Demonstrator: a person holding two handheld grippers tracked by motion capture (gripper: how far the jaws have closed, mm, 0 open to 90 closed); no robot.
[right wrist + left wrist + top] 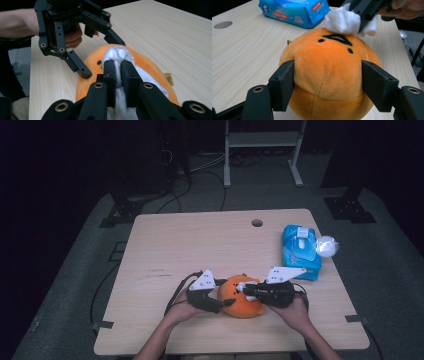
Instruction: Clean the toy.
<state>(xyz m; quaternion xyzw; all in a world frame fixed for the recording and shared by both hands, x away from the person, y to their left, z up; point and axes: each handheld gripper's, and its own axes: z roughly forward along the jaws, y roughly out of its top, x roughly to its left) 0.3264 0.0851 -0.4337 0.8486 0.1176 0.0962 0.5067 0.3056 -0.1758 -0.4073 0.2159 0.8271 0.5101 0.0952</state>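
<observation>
One plush, one wipe
Round orange plush (face up) clamped by left gripper; right gripper pinches white wipe on it.

The plush toy sits near the table's front edge; the wipes pack lies behind it to the right, seemingly apart.

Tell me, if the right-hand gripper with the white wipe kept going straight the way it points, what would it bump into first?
Probably the orange plush toy: the right gripper, shut on the white wipe, already presses it against the toy's top. Beyond it stands the left gripper.
</observation>
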